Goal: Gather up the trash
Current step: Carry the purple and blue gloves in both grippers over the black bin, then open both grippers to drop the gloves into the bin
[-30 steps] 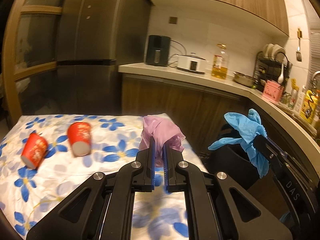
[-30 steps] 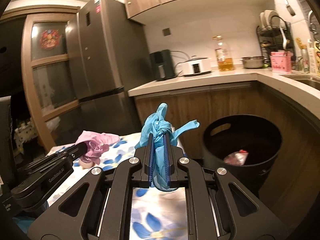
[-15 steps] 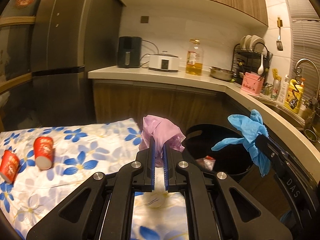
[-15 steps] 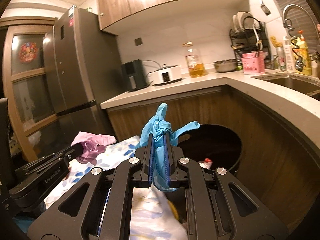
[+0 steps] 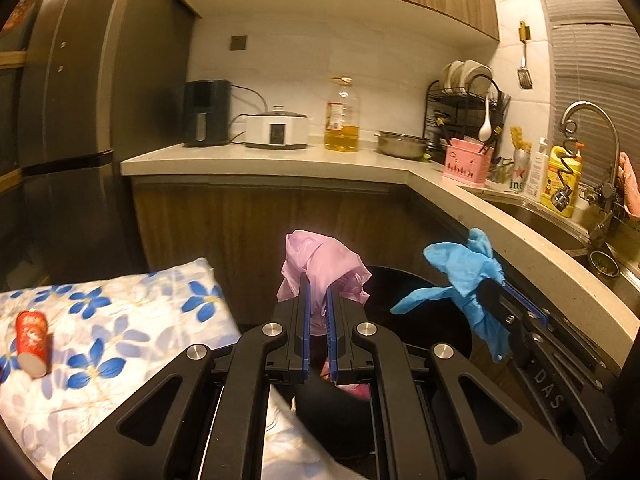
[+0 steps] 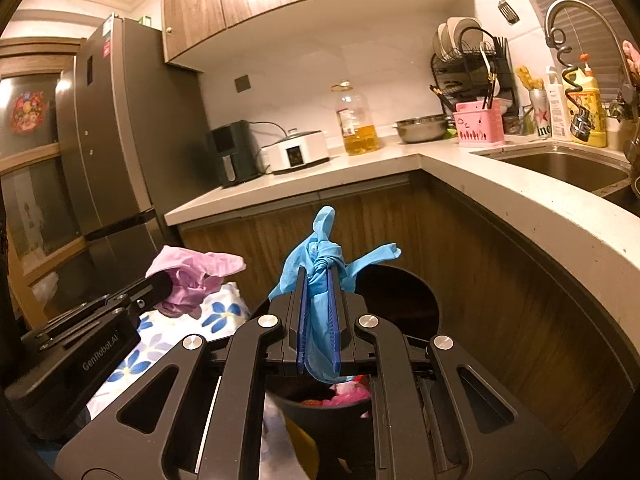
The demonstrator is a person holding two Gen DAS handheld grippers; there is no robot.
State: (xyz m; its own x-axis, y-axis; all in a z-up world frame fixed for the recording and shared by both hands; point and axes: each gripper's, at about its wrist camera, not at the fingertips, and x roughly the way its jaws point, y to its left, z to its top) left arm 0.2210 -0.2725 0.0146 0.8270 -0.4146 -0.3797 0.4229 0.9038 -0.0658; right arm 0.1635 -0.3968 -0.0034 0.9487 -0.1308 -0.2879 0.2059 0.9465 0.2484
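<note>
- The left gripper (image 5: 316,300) was pinched on a crumpled pink glove (image 5: 320,264), its jaws pressed nearly together with the thin material bunched between them.
- The right gripper (image 6: 318,292) was likewise clamped on a knotted blue glove (image 6: 320,256), one loose finger of it sticking out to the right.
- Both loads hung over or just beside the black trash bin (image 6: 400,292), which sat against the wooden cabinet and already held some pink and red scraps.
- To drop cleanly, each gripper probably needed to be fully over the bin's mouth before letting go; the pink glove looked nearer the bin's edge by the floral tablecloth (image 5: 120,320).
- Light gloves may cling to the pads, so a wide release would help.
- A red paper cup (image 5: 34,342) lay on its side on the cloth, uncollected.
</note>
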